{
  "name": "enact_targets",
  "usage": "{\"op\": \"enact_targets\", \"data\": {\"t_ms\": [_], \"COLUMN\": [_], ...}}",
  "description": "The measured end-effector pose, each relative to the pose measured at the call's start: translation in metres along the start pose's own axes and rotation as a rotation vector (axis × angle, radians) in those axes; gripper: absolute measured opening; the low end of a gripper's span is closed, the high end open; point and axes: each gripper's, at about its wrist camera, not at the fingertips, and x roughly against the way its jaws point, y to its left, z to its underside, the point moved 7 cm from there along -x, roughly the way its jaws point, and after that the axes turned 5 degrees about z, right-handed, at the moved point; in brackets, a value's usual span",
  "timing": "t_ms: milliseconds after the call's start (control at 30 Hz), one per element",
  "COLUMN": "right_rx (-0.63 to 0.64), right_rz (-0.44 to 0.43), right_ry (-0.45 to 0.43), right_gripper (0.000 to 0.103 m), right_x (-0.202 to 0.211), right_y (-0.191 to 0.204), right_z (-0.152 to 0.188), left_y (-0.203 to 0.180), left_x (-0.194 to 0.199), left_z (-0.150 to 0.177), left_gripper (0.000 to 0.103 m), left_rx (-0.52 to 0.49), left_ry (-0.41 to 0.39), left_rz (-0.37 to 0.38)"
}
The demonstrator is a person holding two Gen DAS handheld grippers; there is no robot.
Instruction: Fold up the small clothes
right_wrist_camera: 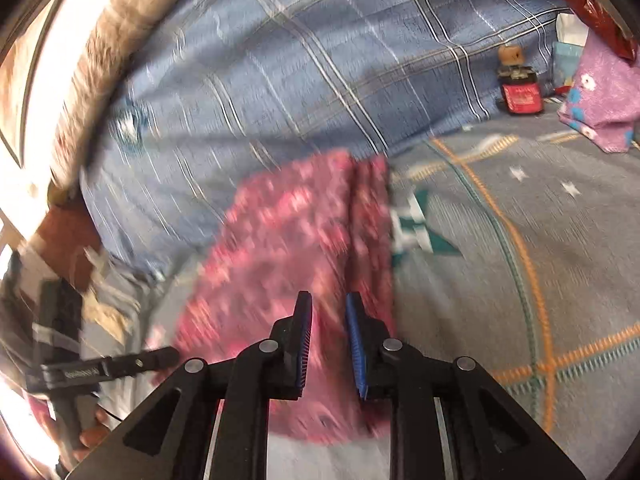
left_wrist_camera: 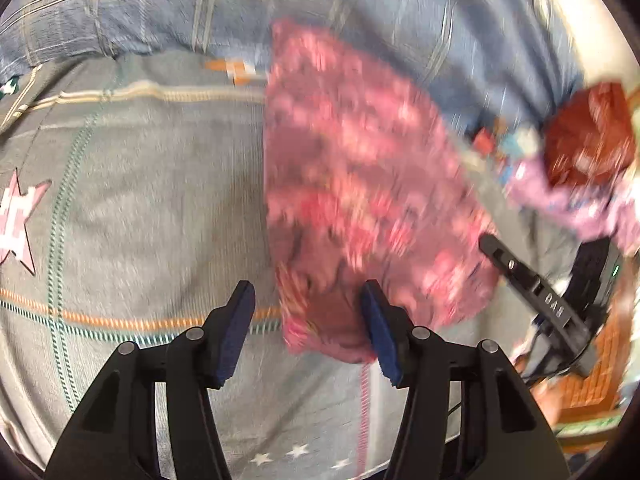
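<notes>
A small pink patterned garment (left_wrist_camera: 360,184) lies on the grey bedspread (left_wrist_camera: 152,208), blurred by motion. My left gripper (left_wrist_camera: 308,296) is open, its near corner of the garment lying between the jaws; the right finger (left_wrist_camera: 380,328) rests against the cloth. In the right wrist view the same garment (right_wrist_camera: 288,240) lies folded along a lengthwise crease. My right gripper (right_wrist_camera: 328,304) is open with a narrow gap, just above the garment's near part. The right gripper (left_wrist_camera: 532,292) also shows in the left wrist view, at the garment's right edge.
A blue checked blanket (right_wrist_camera: 304,64) is bunched at the back. A purple flowered cloth (right_wrist_camera: 600,96), a red pouch (right_wrist_camera: 524,96) and a red-brown bag (left_wrist_camera: 588,140) lie at the bed's far side. The left gripper (right_wrist_camera: 120,368) shows at left in the right wrist view.
</notes>
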Motion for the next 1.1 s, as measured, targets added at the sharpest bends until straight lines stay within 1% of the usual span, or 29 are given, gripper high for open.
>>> {"op": "enact_targets", "data": {"t_ms": [33, 67, 100, 133, 167, 200, 233, 267, 333, 367, 400, 433, 500, 533, 567, 600, 633, 667, 700, 733, 767, 800, 833, 867, 933, 1000, 1033, 1067, 1100], "right_rx": [0.017, 0.018, 0.000, -0.024, -0.055, -0.080, -0.099, -0.117, -0.166, -0.185, -0.202, -0.222, -0.264, -0.275, -0.282, -0.284, -0.279, -0.270, -0.254, -0.236, -0.207, -0.175, -0.158, -0.155, -0.156, -0.150, -0.122, -0.094, -0.041], "right_rz": [0.046, 0.071, 0.070, 0.052, 0.031, 0.008, -0.020, -0.040, -0.100, -0.138, -0.169, -0.186, -0.205, -0.200, -0.200, -0.220, -0.235, -0.271, -0.346, -0.397, -0.415, -0.429, -0.462, -0.472, -0.464, -0.430, -0.380, -0.340, -0.274], "right_ry": [0.052, 0.084, 0.076, 0.074, 0.077, 0.056, 0.028, 0.018, 0.018, 0.030, 0.047, 0.061, 0.092, 0.102, 0.108, 0.103, 0.093, 0.091, 0.118, 0.147, 0.168, 0.172, 0.172, 0.171, 0.170, 0.158, 0.151, 0.148, 0.139], "right_gripper": [0.022, 0.029, 0.029, 0.035, 0.036, 0.036, 0.037, 0.040, 0.046, 0.048, 0.048, 0.049, 0.048, 0.048, 0.046, 0.046, 0.046, 0.051, 0.053, 0.055, 0.058, 0.060, 0.062, 0.060, 0.058, 0.057, 0.055, 0.040, 0.028], "right_x": [-0.010, -0.018, -0.017, -0.015, -0.010, -0.002, 0.005, 0.007, 0.004, -0.003, -0.010, -0.019, -0.041, -0.049, -0.058, -0.065, -0.064, -0.066, -0.069, -0.072, -0.075, -0.076, -0.076, -0.077, -0.081, -0.085, -0.087, -0.089, -0.090], "right_y": [-0.006, -0.010, -0.014, -0.016, -0.018, -0.021, -0.023, -0.026, -0.030, -0.031, -0.031, -0.033, -0.033, -0.035, -0.036, -0.035, -0.034, -0.029, -0.020, -0.014, -0.007, -0.002, 0.001, 0.001, -0.001, 0.003, 0.008, 0.012, 0.017], "right_z": [0.011, 0.017, 0.018, 0.016, 0.011, 0.003, -0.006, -0.015, -0.030, -0.035, -0.039, -0.042, -0.047, -0.048, -0.048, -0.050, -0.051, -0.055, -0.057, -0.057, -0.057, -0.058, -0.060, -0.061, -0.063, -0.066, -0.067, -0.068, -0.069], "left_y": [0.003, 0.007, 0.006, 0.004, 0.001, 0.000, -0.001, 0.001, 0.002, 0.004, 0.006, 0.009, 0.016, 0.019, 0.022, 0.023, 0.023, 0.021, 0.021, 0.019, 0.017, 0.015, 0.013, 0.012, 0.013, 0.011, 0.010, 0.008, 0.006], "left_x": [-0.015, -0.022, -0.018, -0.013, -0.003, 0.004, 0.016, 0.023, 0.032, 0.030, 0.023, 0.015, 0.001, -0.005, -0.014, -0.020, -0.025, -0.031, -0.036, -0.039, -0.042, -0.046, -0.048, -0.051, -0.054, -0.056, -0.055, -0.052, -0.051], "left_z": [0.006, 0.009, 0.009, 0.010, 0.010, 0.008, 0.003, -0.003, -0.024, -0.029, -0.040, -0.048, -0.054, -0.058, -0.062, -0.065, -0.066, -0.068, -0.070, -0.071, -0.073, -0.074, -0.077, -0.082, -0.088, -0.093, -0.093, -0.092, -0.091], "left_gripper": [0.054, 0.054, 0.054, 0.054, 0.054, 0.054, 0.054, 0.054, 0.057, 0.063, 0.065, 0.065, 0.065, 0.065, 0.065, 0.065, 0.065, 0.066, 0.072, 0.073, 0.076, 0.082, 0.085, 0.088, 0.089, 0.090, 0.088, 0.076, 0.054], "left_rx": [-0.010, -0.005, -0.010, -0.019, -0.026, -0.025, -0.020, -0.014, -0.001, 0.006, 0.023, 0.045, 0.088, 0.106, 0.132, 0.146, 0.159, 0.172, 0.171, 0.171, 0.169, 0.170, 0.175, 0.186, 0.206, 0.239, 0.237, 0.223, 0.210], "left_ry": [0.044, 0.063, 0.039, 0.028, 0.021, 0.006, -0.027, -0.052, -0.079, -0.070, -0.049, -0.028, 0.012, 0.024, 0.043, 0.056, 0.069, 0.086, 0.092, 0.094, 0.097, 0.100, 0.099, 0.095, 0.093, 0.084, 0.083, 0.073, 0.067], "left_rz": [-0.029, -0.035, -0.028, -0.017, 0.023, 0.050, 0.075, 0.085, 0.130, 0.142, 0.162, 0.177, 0.197, 0.210, 0.232, 0.251, 0.270, 0.290, 0.297, 0.304, 0.312, 0.328, 0.348, 0.377, 0.398, 0.406, 0.396, 0.363, 0.330]}}
